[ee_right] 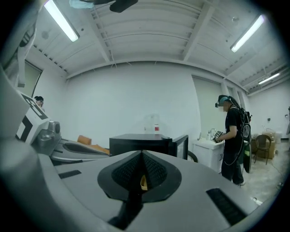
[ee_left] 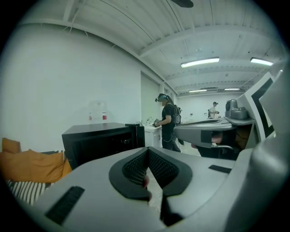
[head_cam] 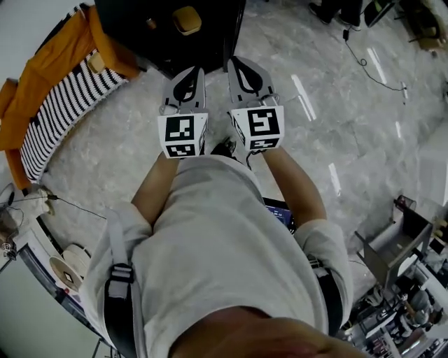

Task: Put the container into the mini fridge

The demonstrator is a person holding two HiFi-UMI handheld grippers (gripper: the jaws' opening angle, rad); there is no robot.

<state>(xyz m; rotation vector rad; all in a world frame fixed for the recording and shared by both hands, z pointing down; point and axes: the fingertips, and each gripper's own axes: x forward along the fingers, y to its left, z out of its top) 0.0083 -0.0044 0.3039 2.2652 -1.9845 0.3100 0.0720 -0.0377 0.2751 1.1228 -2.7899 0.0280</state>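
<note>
The black mini fridge (head_cam: 168,38) stands ahead of me on the floor, and its door (ee_right: 181,146) stands open at the right side. On its top sits a yellow-lidded container (head_cam: 187,19); from the side it shows as a clear jar with a red label (ee_right: 155,125) (ee_left: 104,117). My left gripper (head_cam: 190,75) (ee_left: 147,165) and right gripper (head_cam: 239,64) (ee_right: 142,170) are held side by side in the air, pointing at the fridge from some distance. Both have their black pads pressed together. A thin yellow sliver shows in the right gripper's slit; I cannot tell what it is.
An orange cushion and a striped cover (head_cam: 63,94) lie on a seat left of the fridge. Another person with a headset and backpack (ee_right: 233,136) (ee_left: 166,122) stands at a white counter to the right. Cables (head_cam: 364,56) cross the marble floor; clutter (head_cam: 399,245) sits behind me.
</note>
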